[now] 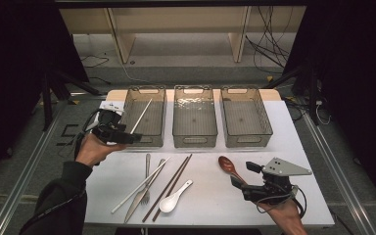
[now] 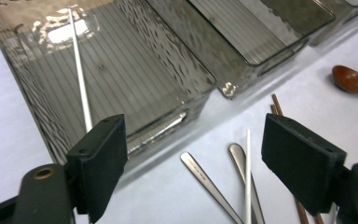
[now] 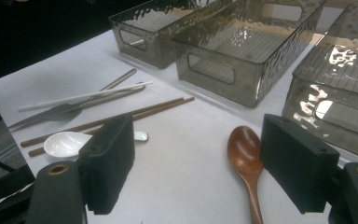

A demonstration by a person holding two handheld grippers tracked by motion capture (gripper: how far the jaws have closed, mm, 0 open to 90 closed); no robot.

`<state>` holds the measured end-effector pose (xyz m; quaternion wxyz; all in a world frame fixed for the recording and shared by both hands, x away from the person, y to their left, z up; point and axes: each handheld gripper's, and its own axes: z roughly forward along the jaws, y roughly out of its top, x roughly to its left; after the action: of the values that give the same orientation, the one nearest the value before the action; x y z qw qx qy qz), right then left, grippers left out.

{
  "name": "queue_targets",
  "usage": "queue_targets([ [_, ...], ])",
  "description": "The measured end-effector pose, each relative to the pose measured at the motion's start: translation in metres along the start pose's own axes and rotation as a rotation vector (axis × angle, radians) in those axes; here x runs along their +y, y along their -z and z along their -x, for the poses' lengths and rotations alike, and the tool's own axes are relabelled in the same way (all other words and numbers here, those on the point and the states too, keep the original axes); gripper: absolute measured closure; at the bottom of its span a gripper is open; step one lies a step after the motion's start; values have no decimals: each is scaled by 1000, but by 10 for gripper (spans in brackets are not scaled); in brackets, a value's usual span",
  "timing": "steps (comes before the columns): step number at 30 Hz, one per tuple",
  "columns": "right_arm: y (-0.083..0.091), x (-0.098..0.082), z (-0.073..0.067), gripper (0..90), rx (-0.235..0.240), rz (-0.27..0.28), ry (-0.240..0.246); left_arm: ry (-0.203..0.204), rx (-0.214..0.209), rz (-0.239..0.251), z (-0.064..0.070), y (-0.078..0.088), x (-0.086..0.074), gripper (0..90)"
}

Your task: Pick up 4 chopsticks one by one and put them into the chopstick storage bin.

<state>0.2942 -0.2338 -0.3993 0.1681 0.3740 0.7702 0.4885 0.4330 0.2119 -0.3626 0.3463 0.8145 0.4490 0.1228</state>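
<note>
White table (image 1: 284,132) under dim light carries three smoky plastic bins in a row, with dark floor and loose cables beyond. At the left, my left gripper (image 1: 136,138) hangs by the near wall of the left bin (image 1: 127,105), jaws spread wide with nothing between them. One white chopstick (image 1: 141,116) leans inside that bin, its tip propped up over the far rim; a knock on the bin could tip it out. Its partner, the second white chopstick (image 1: 139,186), lies across the knife (image 1: 142,195) and fork (image 1: 147,172), so grabbing it carelessly may drag those along. Brown chopsticks (image 1: 172,182) and a white ceramic spoon (image 1: 172,199) follow. My right gripper (image 1: 239,180) rests with jaws parted beside the wooden spoon (image 1: 229,167).
</note>
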Motion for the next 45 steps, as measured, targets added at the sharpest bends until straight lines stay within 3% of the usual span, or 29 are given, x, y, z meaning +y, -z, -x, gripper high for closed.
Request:
queue_targets([
  [15,0,0,-1,276,1,-2,-1,-45,-37,-24,27,5,-36,171],
  [22,0,0,0,276,0,0,0,-85,-38,-137,38,2,-51,169],
  [29,0,0,-1,276,0,-3,0,-90,-39,-241,40,-5,-63,186],
  [34,0,0,-1,276,-1,-3,0,-90,-28,-286,40,-9,-71,201],
  [45,-1,-1,-1,276,-1,-4,2,-110,-32,-400,40,-25,-89,351],
])
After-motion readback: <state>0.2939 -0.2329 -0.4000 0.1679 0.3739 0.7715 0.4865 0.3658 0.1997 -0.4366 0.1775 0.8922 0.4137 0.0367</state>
